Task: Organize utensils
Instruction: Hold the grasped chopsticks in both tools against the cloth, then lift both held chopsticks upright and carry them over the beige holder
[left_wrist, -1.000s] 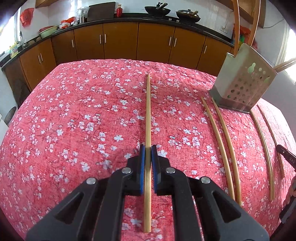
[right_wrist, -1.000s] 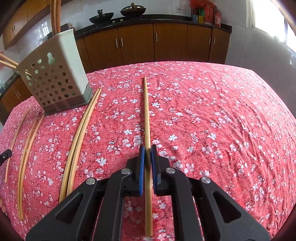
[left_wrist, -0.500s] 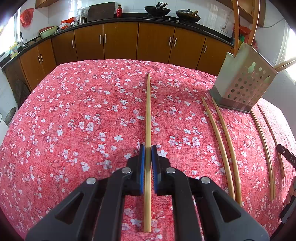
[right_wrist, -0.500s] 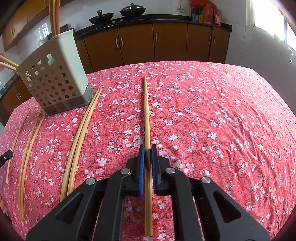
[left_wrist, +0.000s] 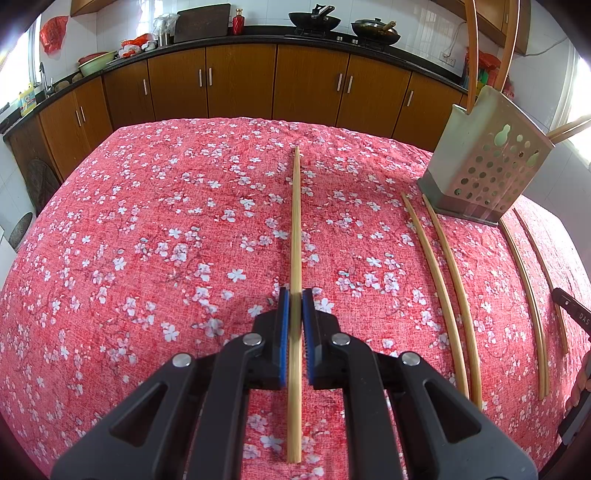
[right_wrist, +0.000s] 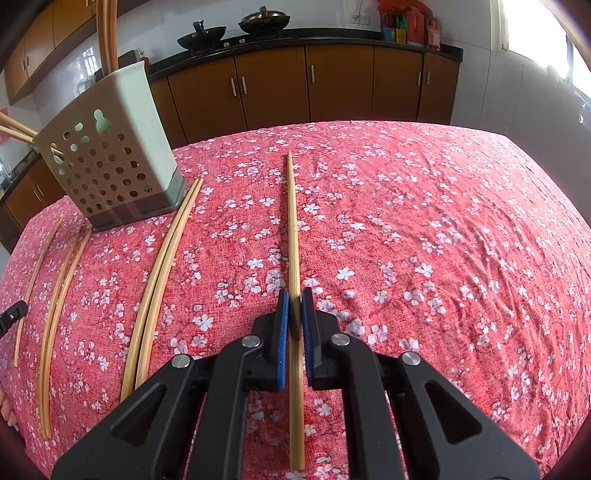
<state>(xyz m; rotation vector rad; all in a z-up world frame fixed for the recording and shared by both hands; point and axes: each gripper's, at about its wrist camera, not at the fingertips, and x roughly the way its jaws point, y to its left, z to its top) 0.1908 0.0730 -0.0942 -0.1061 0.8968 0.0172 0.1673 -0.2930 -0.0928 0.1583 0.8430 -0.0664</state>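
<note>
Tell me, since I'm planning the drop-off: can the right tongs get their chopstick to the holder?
Probably yes. The right tongs grip a chopstick; the holder stands to their left, with only flat chopsticks between.

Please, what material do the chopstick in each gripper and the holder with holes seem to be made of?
Each chopstick looks like bamboo or pale wood: matte, straw-coloured, with fine lengthwise grain. The holder seems to be grey-beige plastic, smooth and dull, with round punched holes and thick walls; painted metal cannot be excluded.
</note>
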